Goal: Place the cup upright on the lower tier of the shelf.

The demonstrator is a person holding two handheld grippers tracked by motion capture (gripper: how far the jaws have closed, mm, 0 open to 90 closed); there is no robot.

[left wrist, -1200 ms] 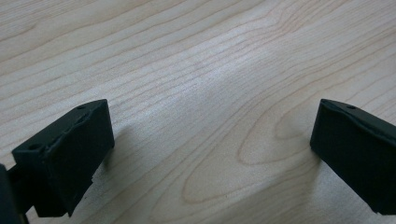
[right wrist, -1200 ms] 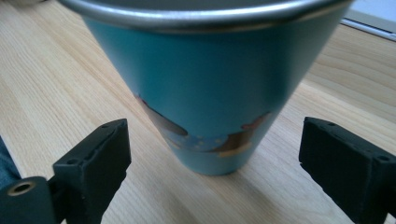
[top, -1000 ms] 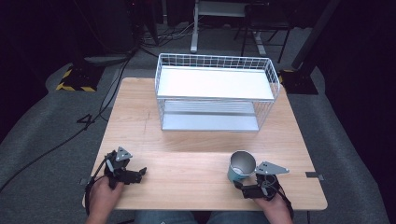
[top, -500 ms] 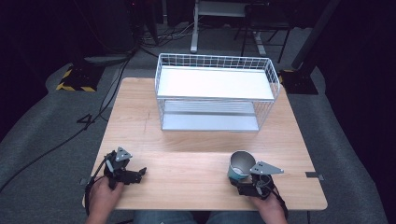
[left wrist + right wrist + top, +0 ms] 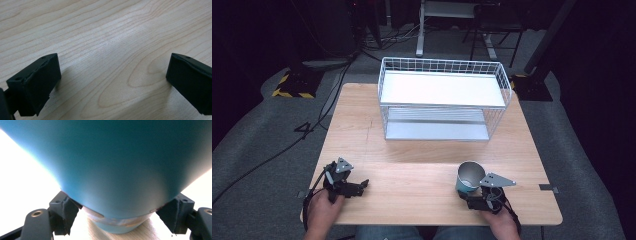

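A teal cup [image 5: 470,176] with a grey inside stands upright on the wooden table [image 5: 422,150] near the front right. My right gripper [image 5: 467,193] sits behind its base, and in the right gripper view the cup's wall [image 5: 117,165] is very close. Both jaws of that gripper [image 5: 122,213] press the cup's lower sides, so it is shut on the cup. My left gripper [image 5: 361,187] rests low at the front left. It [image 5: 112,77] stands open, with bare wood between its jaws.
A white wire shelf rack [image 5: 442,100] with two white shelves stands at the back middle of the table. A person's hands hold both grippers at the front edge. Dark floor and cables surround the table.
The right gripper has slid a little left and closer around the cup's base. The left gripper has stayed in place.
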